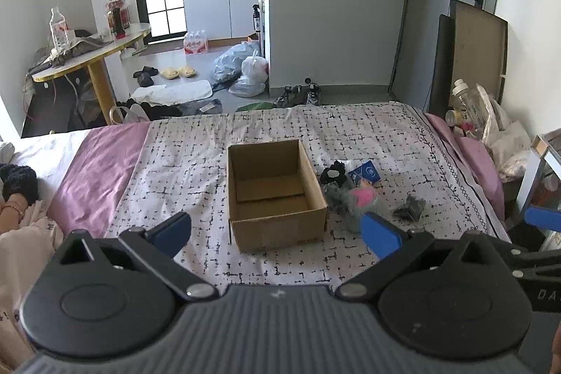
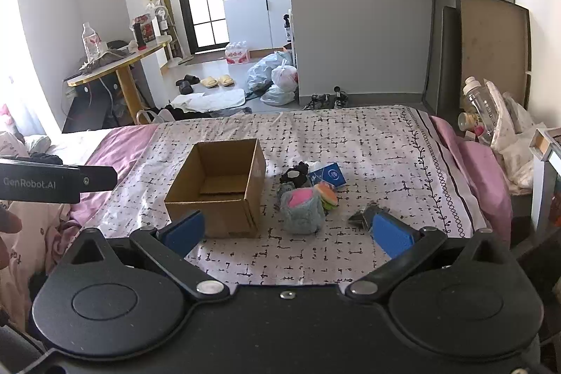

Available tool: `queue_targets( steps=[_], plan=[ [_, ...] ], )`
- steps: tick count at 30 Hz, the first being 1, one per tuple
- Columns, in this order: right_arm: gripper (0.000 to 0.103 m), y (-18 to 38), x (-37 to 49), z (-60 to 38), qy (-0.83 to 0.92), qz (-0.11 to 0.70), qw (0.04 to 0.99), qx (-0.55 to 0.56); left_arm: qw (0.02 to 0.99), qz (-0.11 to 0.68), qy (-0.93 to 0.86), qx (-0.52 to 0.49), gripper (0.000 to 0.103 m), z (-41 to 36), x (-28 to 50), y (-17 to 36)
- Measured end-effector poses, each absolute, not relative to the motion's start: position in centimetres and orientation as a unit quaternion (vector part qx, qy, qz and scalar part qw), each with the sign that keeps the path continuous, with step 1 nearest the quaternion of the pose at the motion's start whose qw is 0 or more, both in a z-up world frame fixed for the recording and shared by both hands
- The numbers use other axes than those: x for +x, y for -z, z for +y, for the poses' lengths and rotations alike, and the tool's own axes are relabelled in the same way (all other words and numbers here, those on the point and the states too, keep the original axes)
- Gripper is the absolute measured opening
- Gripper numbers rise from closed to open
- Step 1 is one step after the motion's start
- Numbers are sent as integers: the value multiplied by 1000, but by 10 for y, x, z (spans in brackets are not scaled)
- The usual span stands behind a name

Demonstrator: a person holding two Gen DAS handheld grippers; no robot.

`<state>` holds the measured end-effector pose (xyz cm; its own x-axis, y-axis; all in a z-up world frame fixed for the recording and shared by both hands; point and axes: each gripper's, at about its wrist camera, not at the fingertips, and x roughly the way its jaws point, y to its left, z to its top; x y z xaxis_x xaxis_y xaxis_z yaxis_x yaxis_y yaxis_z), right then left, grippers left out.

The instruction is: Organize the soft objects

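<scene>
Here, in the left wrist view, the left gripper (image 1: 277, 232) hangs spread wide and empty above the patterned bed (image 1: 196, 142), the open brown cardboard box (image 1: 273, 195) just beyond it. In the right wrist view, the right gripper (image 2: 289, 230) likewise gapes empty, with the grey-and-pink plush toy (image 2: 302, 211) just ahead, right of the box.

Showing plain brown on the cardboard box (image 2: 224, 184) ahead of the tongs; grey with a pink patch on the plush toy (image 2: 302, 211) beside it; white with black dashes across the bedspread (image 2: 368, 142) beneath.
</scene>
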<state>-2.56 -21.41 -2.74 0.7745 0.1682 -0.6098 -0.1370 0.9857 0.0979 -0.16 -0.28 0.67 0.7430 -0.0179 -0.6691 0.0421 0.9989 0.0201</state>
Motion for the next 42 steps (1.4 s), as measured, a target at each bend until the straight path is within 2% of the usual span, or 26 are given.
queue_targets(
  steps=[42],
  plan=[
    [103, 32, -30, -219, -73, 333, 940, 25, 921, 389, 28, 26, 103, -6, -3, 12]
  ],
)
